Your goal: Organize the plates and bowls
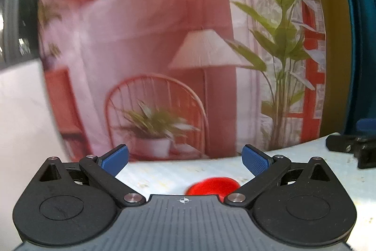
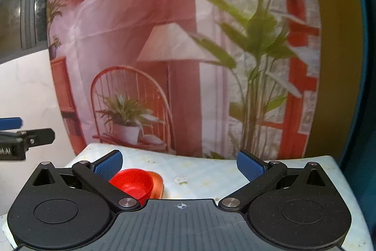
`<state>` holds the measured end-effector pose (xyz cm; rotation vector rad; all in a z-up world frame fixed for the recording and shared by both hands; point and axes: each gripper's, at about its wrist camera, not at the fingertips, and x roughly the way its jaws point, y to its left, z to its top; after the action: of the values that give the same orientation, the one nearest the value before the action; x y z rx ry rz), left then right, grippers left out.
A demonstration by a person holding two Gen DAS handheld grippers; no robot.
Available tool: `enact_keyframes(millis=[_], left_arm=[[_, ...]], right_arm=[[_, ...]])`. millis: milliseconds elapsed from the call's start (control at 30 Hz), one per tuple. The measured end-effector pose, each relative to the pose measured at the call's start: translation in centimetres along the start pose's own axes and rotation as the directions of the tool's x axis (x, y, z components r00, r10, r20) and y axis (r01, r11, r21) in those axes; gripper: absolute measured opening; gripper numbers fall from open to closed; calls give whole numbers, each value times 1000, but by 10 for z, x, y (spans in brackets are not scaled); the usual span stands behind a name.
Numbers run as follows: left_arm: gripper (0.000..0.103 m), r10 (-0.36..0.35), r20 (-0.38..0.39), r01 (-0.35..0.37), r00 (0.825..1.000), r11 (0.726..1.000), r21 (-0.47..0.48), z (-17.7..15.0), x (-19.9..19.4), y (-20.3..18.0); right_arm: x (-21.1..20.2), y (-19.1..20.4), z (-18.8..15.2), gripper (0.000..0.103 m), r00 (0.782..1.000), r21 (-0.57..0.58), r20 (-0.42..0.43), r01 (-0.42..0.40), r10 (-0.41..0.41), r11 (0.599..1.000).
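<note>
A red bowl sits on the table with an orange plate or bowl right behind it, touching it. In the left wrist view the red bowl is blurred and partly hidden by the gripper body. My left gripper is open and empty above the table, the bowl just below and between its fingers. My right gripper is open and empty, with the red bowl by its left finger. The left gripper shows at the left edge of the right wrist view, the right gripper at the right edge of the left wrist view.
The table has a pale floral cloth. A printed backdrop with a chair, lamp and plants hangs right behind it. A white wall is to the left. A yellow and teal curtain is to the right.
</note>
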<state>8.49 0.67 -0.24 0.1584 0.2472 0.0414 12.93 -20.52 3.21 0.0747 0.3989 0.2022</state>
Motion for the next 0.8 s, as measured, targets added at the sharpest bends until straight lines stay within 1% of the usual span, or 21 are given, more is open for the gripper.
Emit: enact_keyframes(millis=[67,133,200,400,600,800], left_arm=[[103,-22,12,23,1000,1000,-14,4,-15,-1],[103,-64,11,65,998,997,-51,7,-27,1],[103,-90,20,91,996,993,-76,10,-37,1],[103,-113,42,117,993,987,-113,13,-52,0],[103,-101,54,106,993,987,-118,9,-58,-2],[103,-88,31,91,996,988,-122,5,-57,-1]], right_arm=[[-14,-1,2,103,1000,9,16,15,-15,1000],[-27,-1,4,103,999,21,32,31,-31,999],[-40,-1,4,103,998,30,41,44,-46,999],[-66,3,2,103,995,36,66,77,-80,996],[-77,2,0,103,994,46,74,79,-82,996],[-81,1,1,103,994,42,74,76,-79,996]])
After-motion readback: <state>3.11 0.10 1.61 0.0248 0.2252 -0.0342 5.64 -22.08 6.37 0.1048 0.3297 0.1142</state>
